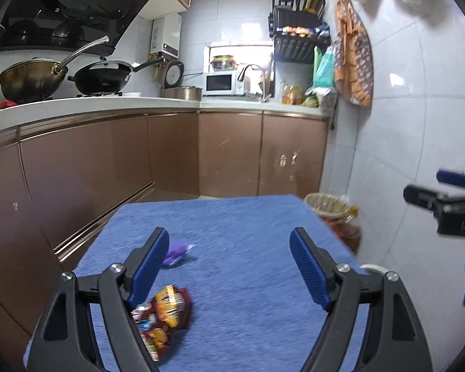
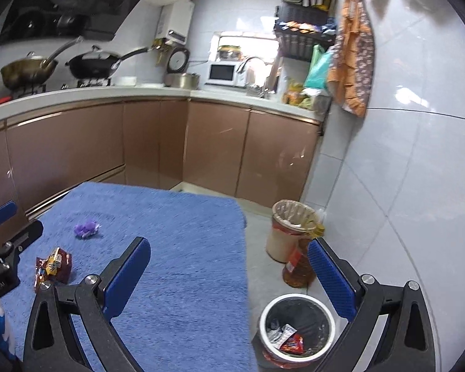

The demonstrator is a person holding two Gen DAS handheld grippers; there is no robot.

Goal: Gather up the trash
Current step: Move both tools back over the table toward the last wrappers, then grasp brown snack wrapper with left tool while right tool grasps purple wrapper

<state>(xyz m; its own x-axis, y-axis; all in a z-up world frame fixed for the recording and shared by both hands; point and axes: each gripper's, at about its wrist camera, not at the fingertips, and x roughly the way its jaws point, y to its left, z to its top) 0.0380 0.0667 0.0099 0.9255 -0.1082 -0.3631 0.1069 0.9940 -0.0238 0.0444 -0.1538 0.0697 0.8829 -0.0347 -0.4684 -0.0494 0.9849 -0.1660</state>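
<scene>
The left gripper point(image 1: 229, 266) had its jaws wide apart with nothing between them, hanging over the blue cloth point(image 1: 248, 294) on the table, and the right gripper point(image 2: 229, 274) was likewise spread and empty. Two pieces of trash lay on the cloth: a red and yellow snack wrapper point(image 1: 167, 310) just beside the left gripper's left finger, and a small crumpled purple wrapper point(image 1: 176, 252) farther off toward the middle. The step in hand looked to be the reach for the snack wrapper, and to do it well the left gripper would need to shift left until the wrapper sat squarely between the fingers, then drop low enough to pinch the foil against the soft cloth without snagging the pile; a flat, slippery packet is best taken by a raised or crumpled edge. The bin lay on the floor to the right of the table, so the carry would cross the table's corner. The left wrist view showed the snack wrapper close up but only a sliver of white rim behind its right finger. The right wrist view showed the lined bin point(image 2: 297, 328) plainly, already holding a red wrapper and some paper, with an oil bottle point(image 2: 297, 266) and a taller lined bucket point(image 2: 290, 229) beyond it.
</scene>
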